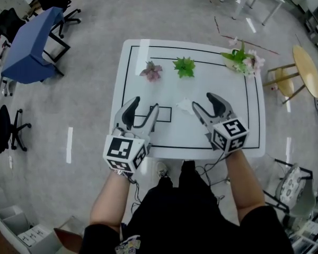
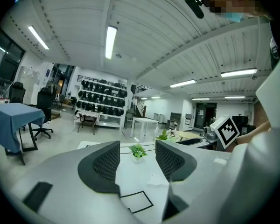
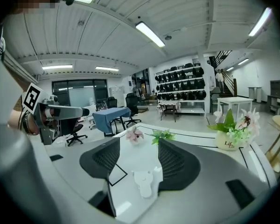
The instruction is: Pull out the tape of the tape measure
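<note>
The left gripper (image 1: 145, 103) and right gripper (image 1: 203, 100) hover over the table's (image 1: 191, 151) near edge, jaws apart and empty. A white tape measure (image 1: 184, 106) — perhaps — lies at the right gripper's ten o'clock.

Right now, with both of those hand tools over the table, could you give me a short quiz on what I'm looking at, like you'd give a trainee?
1. How many plants stand on the table? A) two B) three C) five
2. True or false: the right gripper is shut on the white object.
3. Fill in: the small black-outlined rectangle on the tabletop lies beneath the jaws of the ____ gripper.

Key
1. B
2. False: its jaws stand apart with nothing between them, and the white object lies on the table.
3. left: the left gripper, also open and empty.
</note>
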Tool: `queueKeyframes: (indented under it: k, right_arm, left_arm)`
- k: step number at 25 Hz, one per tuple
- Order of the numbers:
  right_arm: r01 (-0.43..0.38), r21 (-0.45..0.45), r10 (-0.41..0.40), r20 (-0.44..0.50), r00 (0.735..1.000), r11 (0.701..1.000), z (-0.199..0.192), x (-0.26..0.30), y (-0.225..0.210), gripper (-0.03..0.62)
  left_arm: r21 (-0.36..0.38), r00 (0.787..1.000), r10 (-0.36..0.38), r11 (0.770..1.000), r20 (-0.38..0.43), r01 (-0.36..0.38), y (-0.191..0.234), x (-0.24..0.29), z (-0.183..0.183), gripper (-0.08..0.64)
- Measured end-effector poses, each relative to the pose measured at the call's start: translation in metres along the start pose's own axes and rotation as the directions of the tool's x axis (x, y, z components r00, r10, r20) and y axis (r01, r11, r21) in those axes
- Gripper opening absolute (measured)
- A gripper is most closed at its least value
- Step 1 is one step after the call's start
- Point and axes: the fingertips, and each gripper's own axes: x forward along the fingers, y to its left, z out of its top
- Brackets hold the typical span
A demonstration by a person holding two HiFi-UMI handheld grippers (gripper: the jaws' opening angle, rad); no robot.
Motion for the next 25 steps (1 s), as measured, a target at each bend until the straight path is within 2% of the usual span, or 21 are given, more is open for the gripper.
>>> queueKeyframes:
  k: [8, 19, 25]
  right_arm:
    - [-0.043, 0.027, 0.045, -0.113, 0.993, 0.999, -0.054, 0.032, -0.014, 0.252]
    - [-0.095, 0.049, 0.105, -0.268, 0.958, 0.994, -0.128, 0.056, -0.018, 0.258]
    - [-0.111, 0.009, 0.108, -0.325, 0.940, 0.994, -0.150, 0.065, -0.018, 0.252]
  left_arm:
    - [-0.023, 0.999, 0.018, 1.000, -0.046, -0.019, 0.001, 0.024, -0.020, 0.221]
    - [-0.054, 0.995, 0.040, 0.998, -0.087, -0.045, 0.003, 0.044, -0.042, 0.221]
    - [-0.073, 0.993, 0.052, 0.996, -0.109, -0.060, 0.001, 0.048, -0.054, 0.221]
